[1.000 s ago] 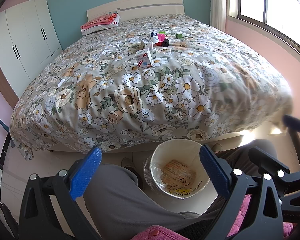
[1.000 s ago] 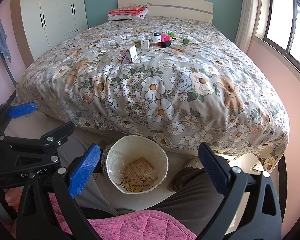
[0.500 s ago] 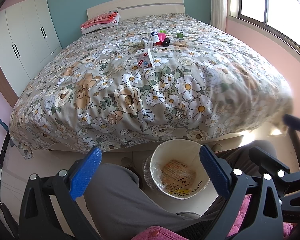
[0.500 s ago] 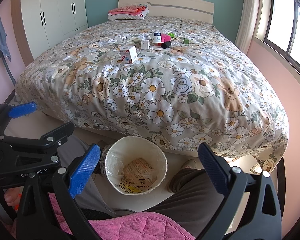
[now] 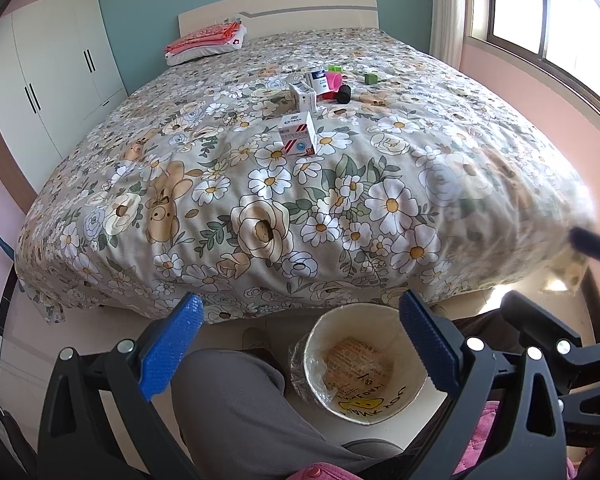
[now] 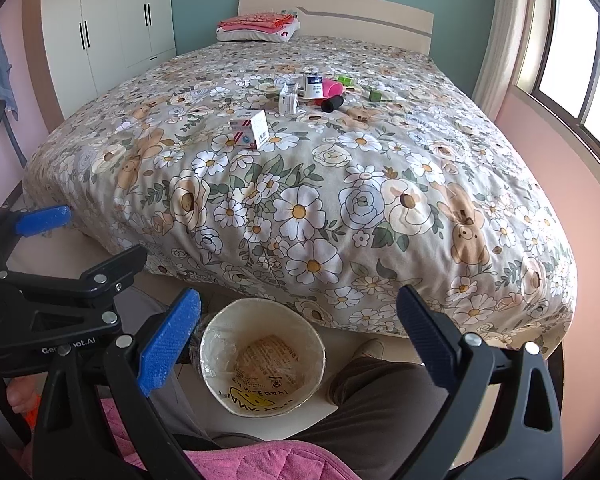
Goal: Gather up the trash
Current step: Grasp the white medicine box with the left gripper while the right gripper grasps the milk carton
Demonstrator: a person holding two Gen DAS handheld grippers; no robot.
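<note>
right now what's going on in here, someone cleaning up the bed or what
A seated person holds a gripper in each hand; the left gripper and right gripper are both open and empty, hovering above a bin on the floor by the bed. The bin already has some paper in it. On the bed lie a small box, another box, a pink cup and other bits, none picked up yet.

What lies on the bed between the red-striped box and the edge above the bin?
Nothing: in both views only bare floral quilt lies between the red-striped box and the edge above the bin.
</note>
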